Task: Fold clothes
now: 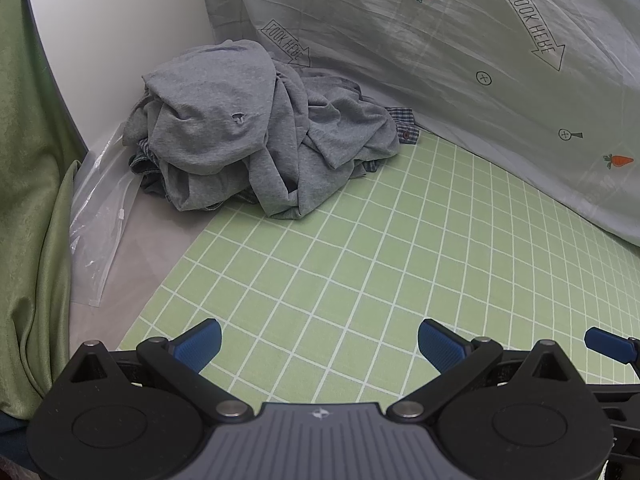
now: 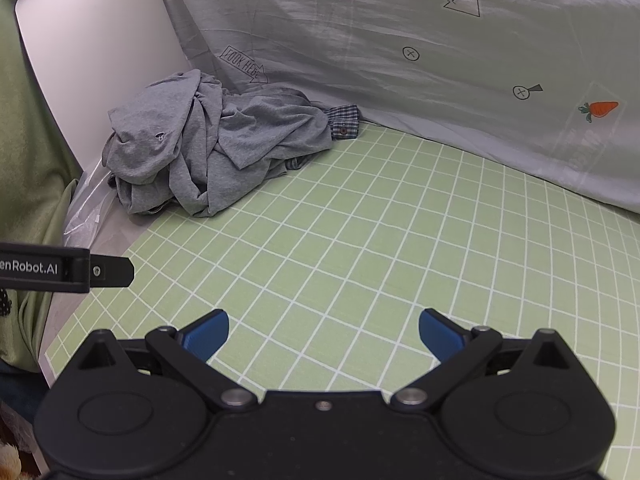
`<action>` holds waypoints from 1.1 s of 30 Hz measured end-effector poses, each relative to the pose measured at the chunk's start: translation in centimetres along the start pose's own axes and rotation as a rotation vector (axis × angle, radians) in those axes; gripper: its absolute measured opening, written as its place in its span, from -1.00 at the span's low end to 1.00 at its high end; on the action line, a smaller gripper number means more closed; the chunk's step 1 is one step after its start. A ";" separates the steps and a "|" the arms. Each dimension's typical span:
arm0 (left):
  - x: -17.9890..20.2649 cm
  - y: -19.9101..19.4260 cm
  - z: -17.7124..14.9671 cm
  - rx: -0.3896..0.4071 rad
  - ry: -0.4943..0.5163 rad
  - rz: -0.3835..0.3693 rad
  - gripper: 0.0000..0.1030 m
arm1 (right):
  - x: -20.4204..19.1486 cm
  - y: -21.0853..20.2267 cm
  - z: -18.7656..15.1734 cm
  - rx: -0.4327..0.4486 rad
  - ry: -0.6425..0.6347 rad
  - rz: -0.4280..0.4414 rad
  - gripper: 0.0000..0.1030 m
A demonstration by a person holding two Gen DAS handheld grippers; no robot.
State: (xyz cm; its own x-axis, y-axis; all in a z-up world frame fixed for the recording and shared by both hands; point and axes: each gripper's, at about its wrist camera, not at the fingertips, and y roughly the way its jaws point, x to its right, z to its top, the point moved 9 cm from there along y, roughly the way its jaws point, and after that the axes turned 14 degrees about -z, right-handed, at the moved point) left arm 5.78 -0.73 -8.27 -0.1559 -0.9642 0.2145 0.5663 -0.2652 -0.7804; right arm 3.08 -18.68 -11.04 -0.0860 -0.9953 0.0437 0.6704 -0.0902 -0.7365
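Observation:
A crumpled pile of grey clothes (image 1: 248, 128) lies at the far left corner of the green checked mat (image 1: 360, 260); a plaid shirt cuff (image 1: 404, 124) sticks out from under it. In the right wrist view the same grey pile (image 2: 208, 148) and plaid cuff (image 2: 344, 120) sit at the far left. My left gripper (image 1: 320, 344) is open over bare mat, well short of the pile. My right gripper (image 2: 324, 334) is open too, above the mat (image 2: 380, 240), with nothing between its fingers.
A grey sheet with carrots and arrows (image 1: 440, 40) hangs along the back. A clear plastic bag (image 1: 100, 208) lies left of the pile, beside a green curtain (image 1: 28, 200). A white panel (image 1: 120, 40) stands behind. The left gripper's body (image 2: 64, 268) shows at the right view's left edge.

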 end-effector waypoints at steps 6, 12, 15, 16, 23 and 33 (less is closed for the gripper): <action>-0.1 0.7 0.7 -0.008 0.000 -0.003 1.00 | 0.1 0.7 0.6 -0.003 -0.005 -0.007 0.99; -1.4 1.7 2.6 -0.004 -0.015 0.027 1.00 | -0.6 2.0 2.3 -0.002 -0.013 -0.004 0.99; -2.8 2.6 4.6 0.000 -0.025 0.061 1.00 | -1.3 3.1 4.3 0.007 -0.014 -0.005 0.99; -3.3 2.8 5.4 0.005 -0.025 0.071 1.00 | -1.7 3.5 5.1 0.012 -0.014 -0.005 0.99; -9.0 5.6 12.4 0.035 -0.095 0.103 1.00 | -5.5 8.4 11.8 0.047 -0.044 -0.009 0.99; -18.8 9.2 19.8 0.106 -0.253 0.152 0.51 | -14.1 17.3 20.4 0.089 -0.100 0.096 0.78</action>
State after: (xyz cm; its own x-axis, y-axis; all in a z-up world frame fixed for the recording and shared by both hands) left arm 29.92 14.98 -7.84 0.1356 -0.9588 0.2496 0.6509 -0.1037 -0.7520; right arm 30.88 -6.95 -10.64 0.0527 -0.9976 0.0458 0.7352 0.0077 -0.6778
